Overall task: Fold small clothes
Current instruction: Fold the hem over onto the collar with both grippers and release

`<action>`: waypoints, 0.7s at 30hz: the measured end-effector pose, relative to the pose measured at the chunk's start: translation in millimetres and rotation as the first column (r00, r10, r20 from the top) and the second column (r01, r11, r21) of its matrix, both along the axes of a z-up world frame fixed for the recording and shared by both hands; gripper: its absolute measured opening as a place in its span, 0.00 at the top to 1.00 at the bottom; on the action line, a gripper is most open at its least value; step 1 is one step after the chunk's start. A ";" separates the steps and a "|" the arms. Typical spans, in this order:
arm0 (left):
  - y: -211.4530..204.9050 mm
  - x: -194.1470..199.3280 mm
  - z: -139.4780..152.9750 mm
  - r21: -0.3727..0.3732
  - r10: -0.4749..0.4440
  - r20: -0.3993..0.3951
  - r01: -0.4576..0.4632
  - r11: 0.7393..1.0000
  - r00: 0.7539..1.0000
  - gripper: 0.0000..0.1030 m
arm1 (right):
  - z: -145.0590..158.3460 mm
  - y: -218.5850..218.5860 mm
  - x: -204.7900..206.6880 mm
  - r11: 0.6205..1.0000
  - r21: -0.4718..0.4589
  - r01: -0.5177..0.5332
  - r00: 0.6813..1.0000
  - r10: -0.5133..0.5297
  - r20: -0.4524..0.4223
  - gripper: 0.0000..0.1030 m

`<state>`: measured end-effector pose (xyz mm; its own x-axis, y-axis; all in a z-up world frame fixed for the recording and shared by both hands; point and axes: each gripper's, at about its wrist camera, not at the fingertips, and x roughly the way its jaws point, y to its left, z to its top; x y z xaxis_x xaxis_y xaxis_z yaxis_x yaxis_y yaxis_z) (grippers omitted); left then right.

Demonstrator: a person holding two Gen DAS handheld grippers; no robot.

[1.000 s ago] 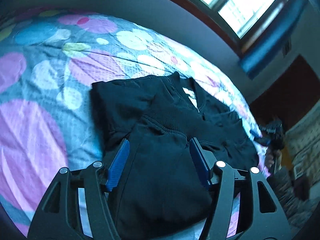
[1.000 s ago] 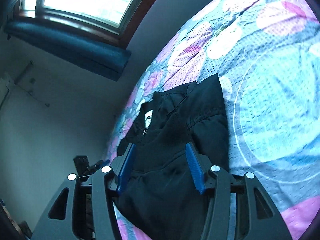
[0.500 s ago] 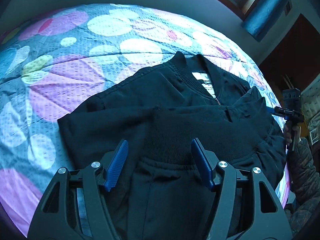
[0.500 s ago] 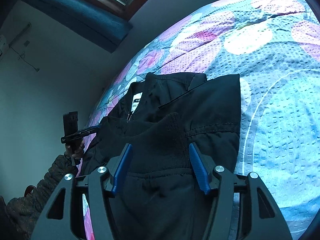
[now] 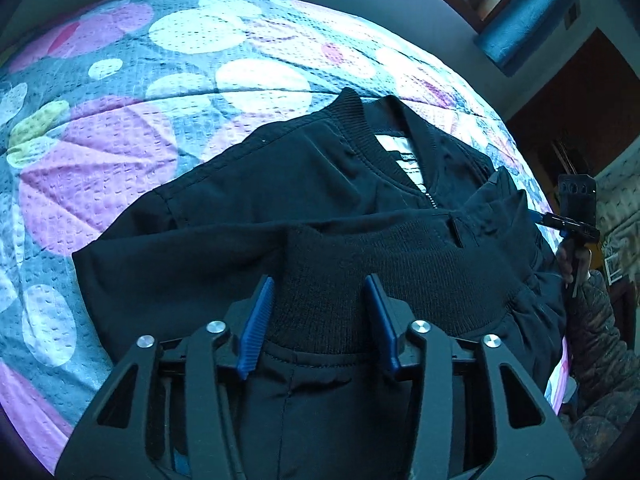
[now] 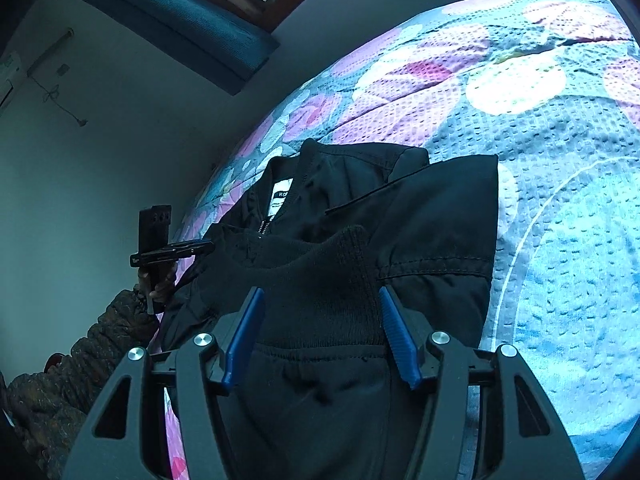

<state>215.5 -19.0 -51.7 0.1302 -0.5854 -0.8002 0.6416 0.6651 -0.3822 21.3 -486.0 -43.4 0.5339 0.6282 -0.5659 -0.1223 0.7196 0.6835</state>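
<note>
A small black jacket [image 5: 304,184] lies on the bed with its collar and white label away from me; it also shows in the right wrist view [image 6: 432,216]. Its ribbed hem [image 5: 384,264] is folded up over the body. My left gripper [image 5: 318,320] is open, its blue pads either side of the hem's left part. My right gripper [image 6: 322,332] is open, its pads either side of the hem's right end [image 6: 340,280]. Whether the pads touch the cloth I cannot tell. Each gripper shows small in the other's view.
The bed has a blue quilt with pink and white circles [image 5: 120,128], [image 6: 560,160]. A wall and a window with a blue blind [image 6: 168,12] stand behind the bed. A dark doorway [image 5: 580,112] is at the right.
Both grippers have moved forward and lower over the jacket, carrying the ribbed hem up toward the collar. The left jaws stand a little narrower than before.
</note>
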 end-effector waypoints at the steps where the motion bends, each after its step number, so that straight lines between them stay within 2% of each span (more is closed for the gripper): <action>1: -1.3 -0.6 -1.0 0.009 0.000 0.006 0.000 1.000 1.000 0.57 | -0.1 -0.3 0.4 1.000 -0.003 -0.004 1.000 0.004 -0.001 0.43; 7: -14.7 -6.2 0.7 0.069 0.005 0.079 -0.011 0.998 0.997 0.57 | 1.4 6.3 4.1 0.998 -0.057 -0.019 1.000 0.020 0.001 0.43; 9: -16.9 -7.8 0.9 0.078 0.002 0.092 -0.009 0.997 0.996 0.65 | 3.3 11.4 5.0 0.995 -0.098 -0.018 1.000 0.019 0.011 0.52; 10: -18.1 -9.9 1.3 0.091 0.001 0.111 -0.011 0.996 0.994 0.68 | 4.7 15.5 5.3 0.989 -0.150 -0.015 1.000 0.016 0.009 0.66; 11: -19.4 -13.6 2.9 0.111 0.000 0.144 -0.016 0.994 0.990 0.79 | 5.8 19.6 5.4 0.977 -0.211 -0.008 1.000 0.009 0.001 0.74; 12: -19.9 -17.5 5.3 0.130 0.003 0.180 -0.027 0.991 0.984 0.89 | 7.5 20.9 4.3 0.969 -0.246 0.006 1.000 -0.006 -0.001 0.78; 13: -19.5 -20.4 7.9 0.130 0.007 0.198 -0.033 0.991 0.980 0.89 | 10.7 20.1 1.8 0.965 -0.261 0.028 1.000 -0.026 0.008 0.84; 16: -16.9 -33.7 20.5 0.113 0.037 0.273 -0.070 0.991 0.961 0.91 | 29.6 24.3 -9.4 0.948 -0.308 0.077 0.996 -0.057 0.073 0.89; 21: -8.7 -51.3 48.5 0.043 0.113 0.368 -0.138 0.989 0.923 0.91 | 68.3 44.4 -19.9 0.905 -0.404 0.132 0.982 -0.062 0.181 0.91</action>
